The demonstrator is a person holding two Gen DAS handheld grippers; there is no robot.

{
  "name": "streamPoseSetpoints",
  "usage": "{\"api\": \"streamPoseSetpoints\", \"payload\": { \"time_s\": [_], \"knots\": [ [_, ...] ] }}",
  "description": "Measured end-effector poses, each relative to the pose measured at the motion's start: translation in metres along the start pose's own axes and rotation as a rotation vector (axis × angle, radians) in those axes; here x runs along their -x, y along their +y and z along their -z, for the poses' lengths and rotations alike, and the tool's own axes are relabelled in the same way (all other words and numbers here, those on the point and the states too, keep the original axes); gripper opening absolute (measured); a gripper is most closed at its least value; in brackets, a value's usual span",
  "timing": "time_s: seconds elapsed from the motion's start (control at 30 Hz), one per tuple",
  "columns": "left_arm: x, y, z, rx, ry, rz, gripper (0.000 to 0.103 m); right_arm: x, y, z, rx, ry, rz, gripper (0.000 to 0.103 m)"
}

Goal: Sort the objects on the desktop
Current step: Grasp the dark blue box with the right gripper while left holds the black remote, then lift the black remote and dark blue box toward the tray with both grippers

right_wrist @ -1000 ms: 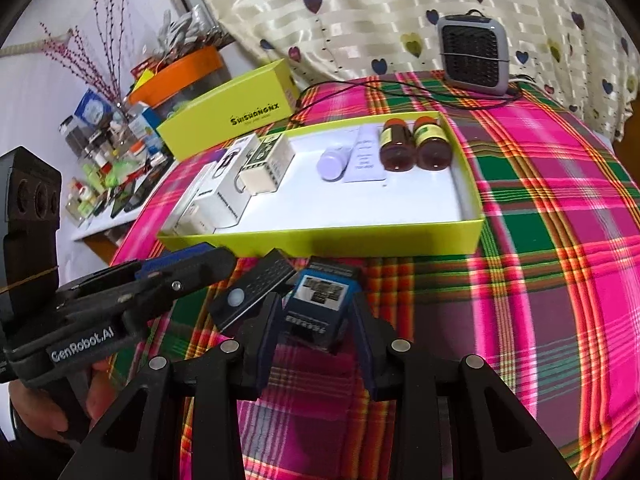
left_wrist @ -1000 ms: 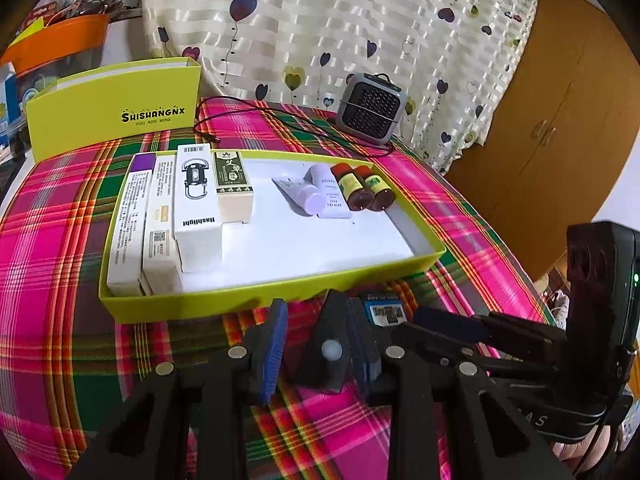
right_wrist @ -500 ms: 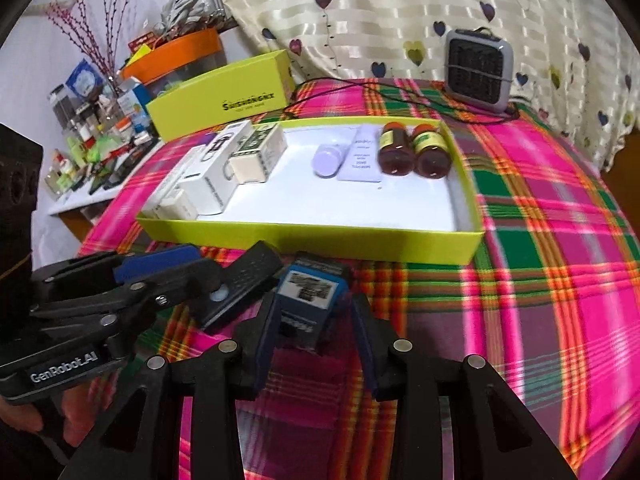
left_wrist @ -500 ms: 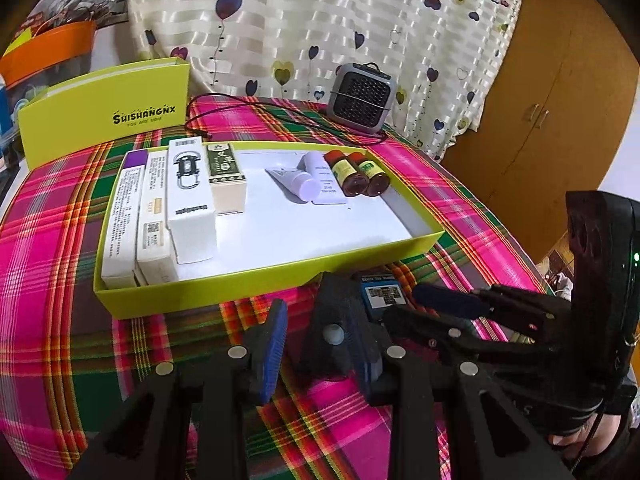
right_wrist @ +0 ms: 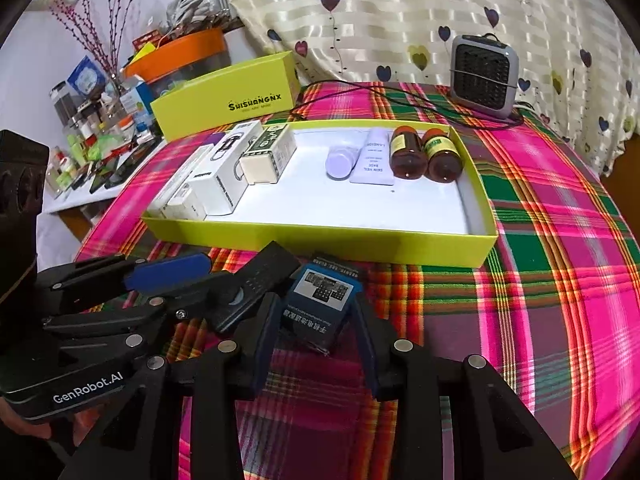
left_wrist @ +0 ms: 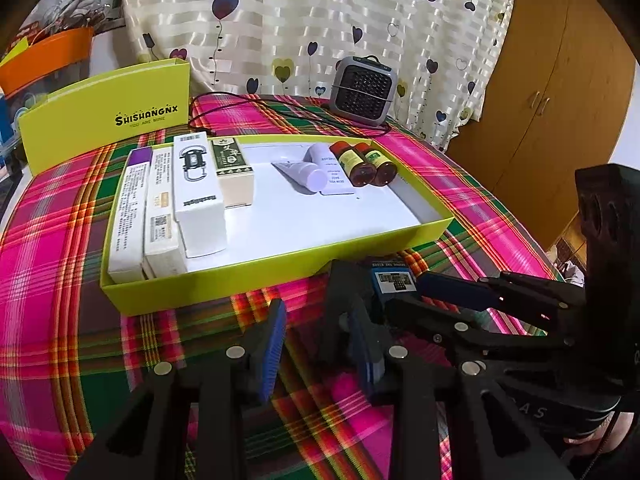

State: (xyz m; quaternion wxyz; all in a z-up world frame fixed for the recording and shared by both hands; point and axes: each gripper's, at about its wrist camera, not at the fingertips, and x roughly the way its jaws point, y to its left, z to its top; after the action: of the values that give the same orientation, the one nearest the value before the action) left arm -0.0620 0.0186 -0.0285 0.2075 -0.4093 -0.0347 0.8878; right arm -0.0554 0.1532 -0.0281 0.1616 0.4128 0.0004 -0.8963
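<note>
While both grippers open, each has one small item between its jaws at the lower centre.

Nearest in the right wrist view, the right gripper straddles a blue box, its long axis running up toward the tray; the pads look just off its sides. Beside it at left, the left gripper is letting go of a black remote, which leans on its right pad and slants to upper right. Beyond, the tray's bare white middle lies straight ahead, nearer the right hand's box.
</note>
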Motion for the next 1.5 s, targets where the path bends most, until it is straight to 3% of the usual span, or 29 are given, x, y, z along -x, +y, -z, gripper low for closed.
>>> {"api": "streamPoseSetpoints", "payload": {
  "time_s": [0.17,0.47,0.67,0.87,1.0,1.5],
  "knots": [
    [0.001,0.005,0.0,0.011,-0.001,-0.006,0.032,-0.001,-0.004,0.001,0.014,0.003,0.033,0.055],
    [0.001,-0.003,0.0,-0.008,-0.002,0.008,0.032,0.008,-0.014,0.007,-0.001,-0.013,0.092,0.056],
    [-0.001,-0.005,0.001,-0.012,0.0,0.013,0.032,0.007,-0.008,0.006,0.027,-0.015,0.052,0.056],
    [-0.001,-0.003,0.002,-0.006,-0.001,0.012,0.033,-0.005,-0.01,0.006,0.034,0.02,0.066,0.056],
    [-0.001,-0.003,0.002,-0.01,0.0,0.013,0.033,-0.004,-0.014,0.007,0.028,0.026,0.068,0.04],
    [-0.016,-0.017,0.002,-0.049,0.034,0.013,0.033,0.001,-0.028,0.011,-0.006,0.029,0.066,0.039]
  ]
}}
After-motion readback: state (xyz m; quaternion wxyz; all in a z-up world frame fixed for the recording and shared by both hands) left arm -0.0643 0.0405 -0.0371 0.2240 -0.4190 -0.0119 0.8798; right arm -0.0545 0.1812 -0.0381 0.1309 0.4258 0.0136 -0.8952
